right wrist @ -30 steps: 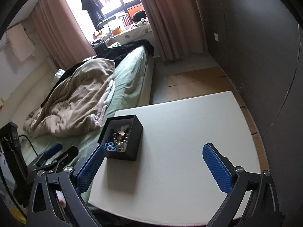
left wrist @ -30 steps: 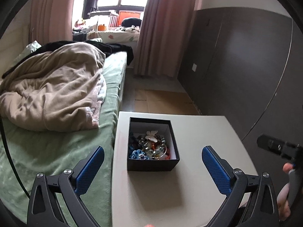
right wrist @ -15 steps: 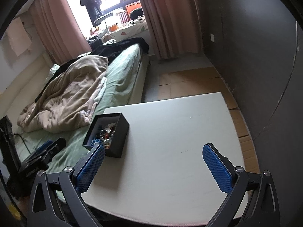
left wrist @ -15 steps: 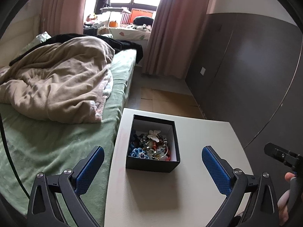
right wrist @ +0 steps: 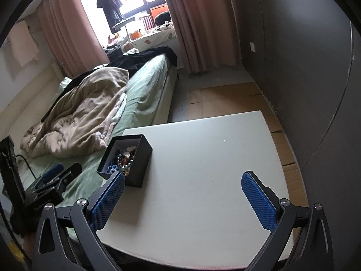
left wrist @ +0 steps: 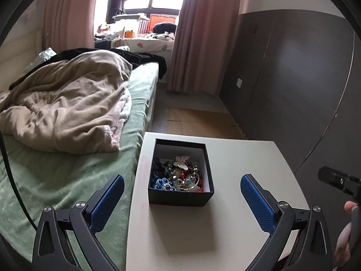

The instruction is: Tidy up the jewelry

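An open black jewelry box [left wrist: 181,194] is sitting near the bed-side edge of the white worktop [left wrist: 237,225], its lid absent so the tangled contents — a white butterfly piece [left wrist: 182,159], blue bead cluster [left wrist: 163,183] and gold bangle [left wrist: 191,181] — are lying exposed to reach. The left claw [left wrist: 180,199] is hovering squarely before the box, fingers spread wide and holding nothing. The right claw [right wrist: 183,197] is facing bare worktop beside it, equally agape and empty — perhaps space for sorting. All jewelry is resting inside the box.
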`<control>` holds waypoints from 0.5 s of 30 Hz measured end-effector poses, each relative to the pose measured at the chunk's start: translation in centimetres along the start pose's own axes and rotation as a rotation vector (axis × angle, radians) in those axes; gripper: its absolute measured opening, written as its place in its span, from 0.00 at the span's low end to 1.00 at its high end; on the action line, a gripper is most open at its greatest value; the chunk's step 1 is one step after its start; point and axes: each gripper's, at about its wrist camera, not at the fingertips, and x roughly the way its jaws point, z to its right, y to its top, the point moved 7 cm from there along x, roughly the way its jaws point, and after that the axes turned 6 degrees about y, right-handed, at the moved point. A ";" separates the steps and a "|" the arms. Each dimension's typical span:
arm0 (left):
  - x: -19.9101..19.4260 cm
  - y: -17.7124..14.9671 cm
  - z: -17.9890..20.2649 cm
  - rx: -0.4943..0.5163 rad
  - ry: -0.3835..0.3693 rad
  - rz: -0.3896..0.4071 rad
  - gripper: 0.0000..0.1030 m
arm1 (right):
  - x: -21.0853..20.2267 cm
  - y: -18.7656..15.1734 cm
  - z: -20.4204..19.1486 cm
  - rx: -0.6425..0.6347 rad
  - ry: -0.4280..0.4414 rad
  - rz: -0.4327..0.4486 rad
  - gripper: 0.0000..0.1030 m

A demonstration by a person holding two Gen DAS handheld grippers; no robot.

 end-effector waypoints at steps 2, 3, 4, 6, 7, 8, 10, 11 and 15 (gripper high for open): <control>0.1 -0.1 -0.1 -0.001 0.000 -0.005 1.00 | 0.1 0.0 0.0 0.009 0.003 0.004 1.00; 0.0 -0.1 -0.1 -0.001 0.001 -0.005 1.00 | 0.2 -0.1 0.0 0.010 0.002 0.003 1.00; 0.0 -0.1 -0.1 0.001 0.005 -0.001 1.00 | 0.2 -0.1 0.0 0.007 0.002 0.002 1.00; -0.3 0.0 -0.2 0.006 0.012 0.010 1.00 | 0.2 -0.2 0.0 0.001 -0.006 0.001 1.00; -0.4 0.0 -0.2 0.008 0.016 0.018 1.00 | 0.2 -0.2 0.1 0.002 -0.007 0.002 1.00; -0.5 0.1 -0.1 0.009 0.019 0.021 1.00 | 0.1 -0.2 0.2 0.004 -0.007 0.005 1.00; -0.6 0.1 -0.1 0.010 0.021 0.024 1.00 | -0.1 -0.1 0.2 0.008 -0.004 0.011 1.00; -0.6 0.1 -0.1 0.009 0.022 0.024 1.00 | -0.1 -0.1 0.2 0.007 -0.005 0.013 1.00; -0.6 0.0 0.0 0.007 0.018 0.017 1.00 | -0.1 -0.1 0.2 -0.004 -0.014 0.010 1.00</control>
